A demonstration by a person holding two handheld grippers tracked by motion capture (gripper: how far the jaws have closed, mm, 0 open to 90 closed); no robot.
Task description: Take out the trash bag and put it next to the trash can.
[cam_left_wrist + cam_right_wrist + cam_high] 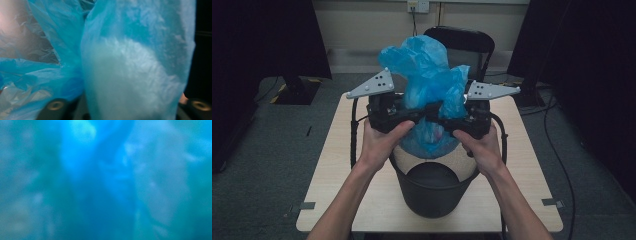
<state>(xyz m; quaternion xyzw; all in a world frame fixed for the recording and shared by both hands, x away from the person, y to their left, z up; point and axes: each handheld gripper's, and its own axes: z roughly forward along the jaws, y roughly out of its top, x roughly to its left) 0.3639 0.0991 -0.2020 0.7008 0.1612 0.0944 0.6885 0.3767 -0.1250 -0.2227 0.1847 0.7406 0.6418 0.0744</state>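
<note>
A crumpled blue plastic bag (427,65) rises above a black bin (432,197) in the middle of the table. Its lower end hangs into the bin's mouth. My left gripper (419,114) and right gripper (447,116) face each other just above the rim, both pushed into the plastic. In the left gripper view the bag (130,62) bunches between the bases of the jaws and hides the tips. Blurred blue plastic (105,180) lies against the lens in the right gripper view. The right jaws pinch a flap of the bag.
The bin stands on a light wooden table (337,165), near its front edge. A black folding chair (462,42) is behind the table's far edge. Cables trail from both grippers down the table's sides. Grey carpet lies all around.
</note>
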